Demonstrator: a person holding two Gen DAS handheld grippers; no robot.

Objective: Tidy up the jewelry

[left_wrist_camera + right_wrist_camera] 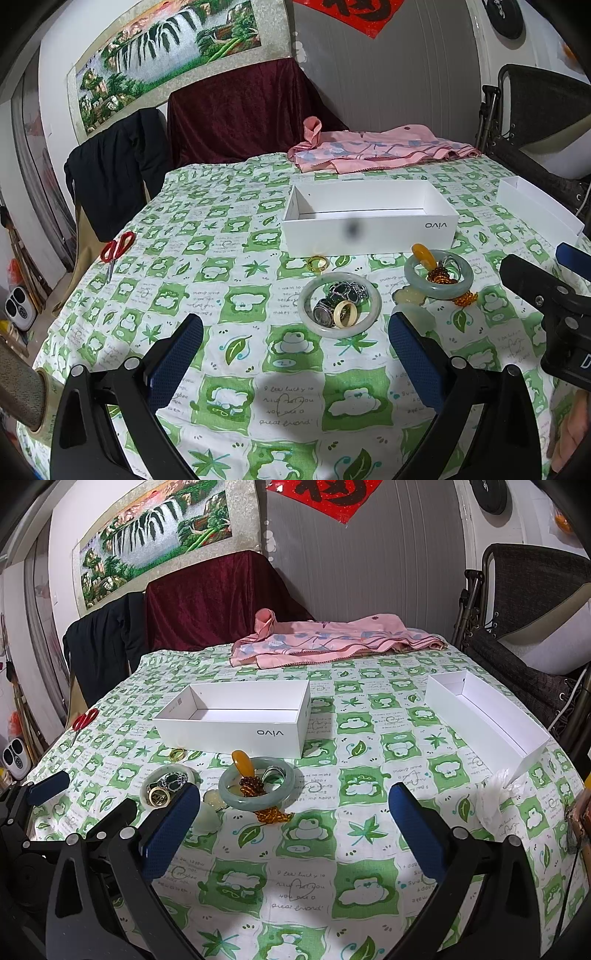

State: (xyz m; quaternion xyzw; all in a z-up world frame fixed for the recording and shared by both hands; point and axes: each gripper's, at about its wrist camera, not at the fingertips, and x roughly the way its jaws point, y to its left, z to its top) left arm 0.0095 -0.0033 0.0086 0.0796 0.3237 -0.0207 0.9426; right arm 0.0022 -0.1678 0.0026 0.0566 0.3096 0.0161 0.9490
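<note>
Jewelry lies on the green-checked tablecloth in front of an empty white box [369, 230] [236, 731]. A pale jade bangle [309, 318] [147, 782] rings several metal and cream rings. A greener jade bangle [466, 284] [288, 788] rings an amber piece, brown beads and a silver ring. A gold ring [317, 263] [177, 754] lies near the box. Pale jade pendants [408, 296] [207, 819] lie beside the bangles. My left gripper [295, 354] is open, just short of the pale bangle. My right gripper [295, 830] is open, empty, right of the jewelry.
A second white box [524, 746] [532, 208] stands at the right edge. Red scissors [116, 249] [84, 720] lie at the far left. A pink cloth [369, 151] [332, 642] lies at the back. A crumpled white tissue [496, 794] lies near the right box.
</note>
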